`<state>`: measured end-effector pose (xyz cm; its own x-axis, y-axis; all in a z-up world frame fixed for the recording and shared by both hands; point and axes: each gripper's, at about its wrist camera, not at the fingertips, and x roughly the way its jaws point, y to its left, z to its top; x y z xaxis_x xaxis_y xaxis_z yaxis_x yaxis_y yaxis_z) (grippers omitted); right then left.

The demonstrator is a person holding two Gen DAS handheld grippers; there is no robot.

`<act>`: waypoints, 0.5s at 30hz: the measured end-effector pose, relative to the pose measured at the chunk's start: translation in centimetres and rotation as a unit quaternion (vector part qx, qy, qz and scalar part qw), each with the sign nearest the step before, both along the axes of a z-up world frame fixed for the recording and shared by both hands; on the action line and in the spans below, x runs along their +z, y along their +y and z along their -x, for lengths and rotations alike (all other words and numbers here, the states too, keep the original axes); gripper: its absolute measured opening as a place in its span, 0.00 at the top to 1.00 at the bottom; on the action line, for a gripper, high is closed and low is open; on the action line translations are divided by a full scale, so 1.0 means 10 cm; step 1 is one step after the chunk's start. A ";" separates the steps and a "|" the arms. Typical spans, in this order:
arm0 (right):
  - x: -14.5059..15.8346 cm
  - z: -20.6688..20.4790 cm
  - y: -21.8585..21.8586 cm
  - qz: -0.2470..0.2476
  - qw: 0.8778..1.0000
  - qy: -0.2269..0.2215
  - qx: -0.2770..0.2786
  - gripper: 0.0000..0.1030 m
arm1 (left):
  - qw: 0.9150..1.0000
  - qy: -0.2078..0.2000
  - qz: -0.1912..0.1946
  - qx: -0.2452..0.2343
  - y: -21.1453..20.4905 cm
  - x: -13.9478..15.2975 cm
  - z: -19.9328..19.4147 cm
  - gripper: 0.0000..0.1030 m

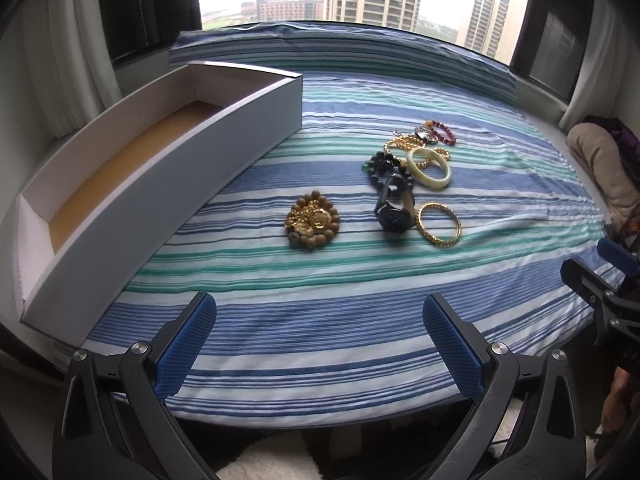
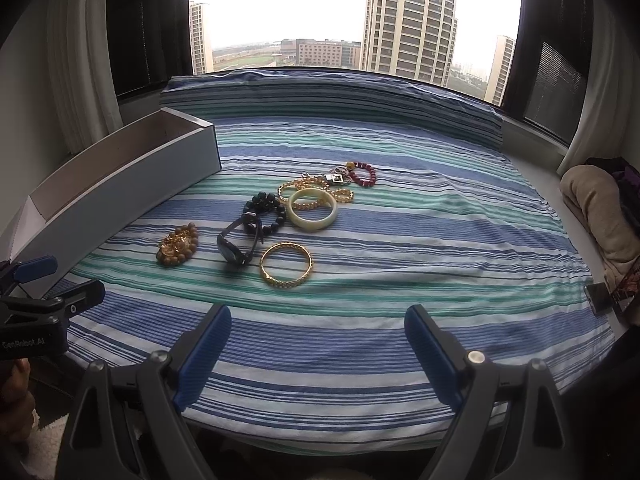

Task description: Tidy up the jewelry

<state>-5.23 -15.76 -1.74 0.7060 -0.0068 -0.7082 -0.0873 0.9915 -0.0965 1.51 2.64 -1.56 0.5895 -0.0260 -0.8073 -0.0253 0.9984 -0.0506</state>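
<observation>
Jewelry lies on a striped cloth: a wooden bead bracelet with gold coins point(image 1: 313, 220) point(image 2: 178, 245), a dark watch point(image 1: 394, 207) point(image 2: 237, 245), a gold bangle point(image 1: 439, 225) point(image 2: 285, 265), a pale jade bangle point(image 1: 429, 168) point(image 2: 313, 210), black beads point(image 1: 382, 164) point(image 2: 266, 210), gold bead chains point(image 1: 404, 145) point(image 2: 304, 186) and a red bead bracelet point(image 1: 444, 132) point(image 2: 363, 175). A long white box point(image 1: 168, 184) point(image 2: 120, 192), open-topped, stands at the left. My left gripper point(image 1: 320, 312) and right gripper point(image 2: 318, 320) are open and empty, hovering near the cloth's front edge.
The striped cloth point(image 1: 360, 304) point(image 2: 440, 240) covers a window-seat surface with a raised cushion at the back. A beige bundle point(image 1: 600, 160) point(image 2: 596, 208) lies at the right. A phone point(image 2: 600, 298) sits at the right edge. Curtains hang at both sides.
</observation>
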 end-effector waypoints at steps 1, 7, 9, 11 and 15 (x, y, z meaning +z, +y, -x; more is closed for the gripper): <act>0.00 0.00 0.00 0.000 1.000 0.000 0.001 0.12 | 1.000 0.000 0.000 0.001 0.01 0.00 0.00 0.00; -0.01 -0.01 0.01 -0.001 1.000 0.002 0.005 0.12 | 1.000 -0.004 0.000 0.012 0.10 0.02 -0.02 0.00; -0.02 -0.01 0.03 -0.001 1.000 0.004 0.008 0.12 | 1.000 -0.003 0.007 0.016 0.14 0.02 -0.03 0.00; -0.03 -0.02 0.03 -0.001 1.000 0.006 0.010 0.12 | 1.000 -0.001 0.010 0.017 0.15 0.02 -0.03 0.00; -0.02 -0.02 0.04 -0.002 1.000 0.005 0.011 0.12 | 1.000 0.002 0.009 0.009 0.11 0.01 -0.05 0.00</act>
